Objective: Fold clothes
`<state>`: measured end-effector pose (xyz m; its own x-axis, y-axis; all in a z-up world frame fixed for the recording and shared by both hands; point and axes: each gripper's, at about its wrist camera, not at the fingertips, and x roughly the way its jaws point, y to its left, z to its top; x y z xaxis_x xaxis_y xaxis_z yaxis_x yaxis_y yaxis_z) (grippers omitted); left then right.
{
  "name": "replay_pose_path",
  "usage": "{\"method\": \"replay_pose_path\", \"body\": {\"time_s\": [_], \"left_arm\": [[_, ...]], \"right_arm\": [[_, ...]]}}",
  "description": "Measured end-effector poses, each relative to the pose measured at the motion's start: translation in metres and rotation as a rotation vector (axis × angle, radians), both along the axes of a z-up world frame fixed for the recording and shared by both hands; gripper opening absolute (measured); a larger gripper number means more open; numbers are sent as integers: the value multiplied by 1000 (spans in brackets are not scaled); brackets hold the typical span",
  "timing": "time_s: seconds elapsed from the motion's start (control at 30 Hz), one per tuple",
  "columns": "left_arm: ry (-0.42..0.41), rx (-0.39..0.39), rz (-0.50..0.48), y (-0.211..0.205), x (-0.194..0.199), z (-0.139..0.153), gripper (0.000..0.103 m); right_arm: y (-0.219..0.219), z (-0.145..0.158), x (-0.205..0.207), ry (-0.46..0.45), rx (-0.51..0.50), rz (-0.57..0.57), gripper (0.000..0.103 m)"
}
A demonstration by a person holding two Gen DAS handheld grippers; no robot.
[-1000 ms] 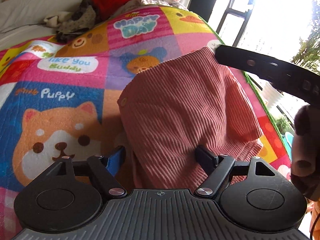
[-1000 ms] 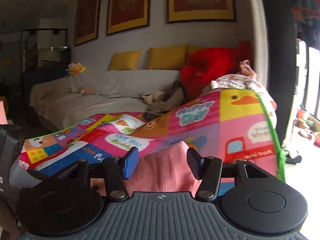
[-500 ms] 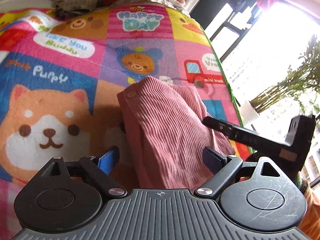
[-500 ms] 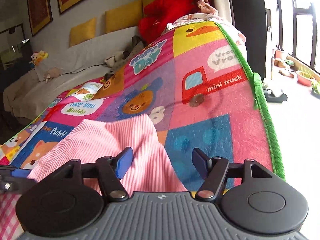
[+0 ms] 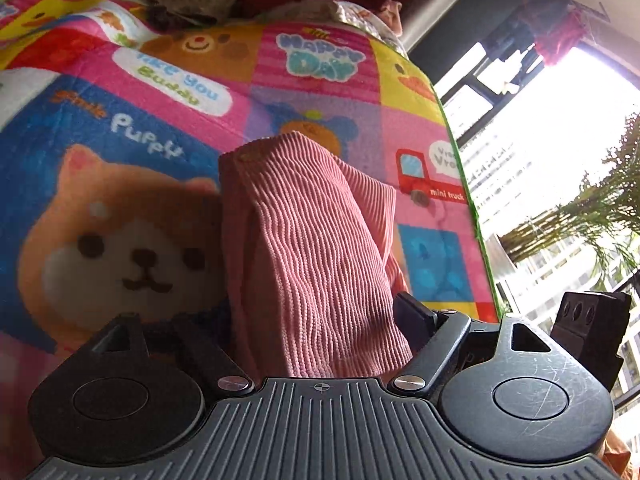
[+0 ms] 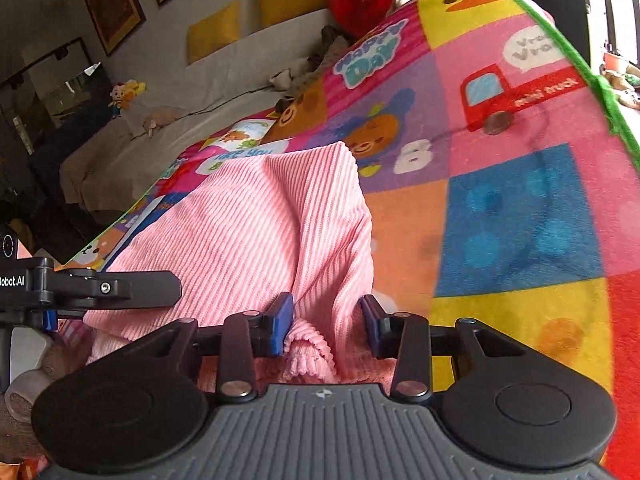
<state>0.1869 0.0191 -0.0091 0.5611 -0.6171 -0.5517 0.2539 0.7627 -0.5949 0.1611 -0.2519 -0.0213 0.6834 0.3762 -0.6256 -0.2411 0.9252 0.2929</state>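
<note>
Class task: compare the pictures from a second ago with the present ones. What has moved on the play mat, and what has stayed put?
The pink ribbed garment was held up spread wide; it has come down and folded narrower onto the colourful mat. The right tool, high beside it before, now sits low by the left tool. Both tools are still open around the cloth; the mat has not shifted.

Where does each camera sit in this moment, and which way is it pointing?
Left wrist: rides on the left gripper, looking along its fingers over the pink garment and play mat towards a bright window; the other gripper's black body shows at the right edge.
Right wrist: rides on the right gripper, facing the same garment, mat and a sofa beyond; the left gripper pokes in from the left.
Shared: the garment, the mat's truck and bear squares, and each other's gripper.
</note>
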Motion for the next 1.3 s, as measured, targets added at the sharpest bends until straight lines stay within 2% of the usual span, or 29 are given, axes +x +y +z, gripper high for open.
{"method": "replay_pose_path", "body": {"time_s": [0.17,0.27,0.4,0.5,0.6,0.67,0.8,0.93,1.03,1.13,1.23,1.3], "left_arm": [[-26,64,126,54,0,2,83],[-65,160,172,76,-7,7,84],[-171,195,208,92,-12,28,85],[-191,195,192,81,-2,33,84],[-172,306,154,55,7,21,78],[-171,368,136,44,8,12,78],[-156,372,131,43,10,6,81],[-157,390,125,45,8,2,84],[-152,381,127,49,7,-1,87],[-146,362,124,53,7,-4,88],[-144,348,124,53,8,-8,90],[-145,343,126,52,8,-8,90]], "right_arm": [[45,1,19,-31,-20,62,38],[72,1,30,-49,-32,100,43],[76,5,28,-69,-82,103,51],[69,10,23,-81,-128,93,51],[62,14,17,-94,-175,83,52],[60,24,16,-117,-189,87,52],[78,55,28,-204,-196,139,57],[114,61,60,-247,-210,187,58],[132,43,91,-212,-252,151,59],[135,14,106,-146,-269,110,61],[130,2,103,-157,-282,91,67],[127,3,100,-164,-306,87,68]]}}
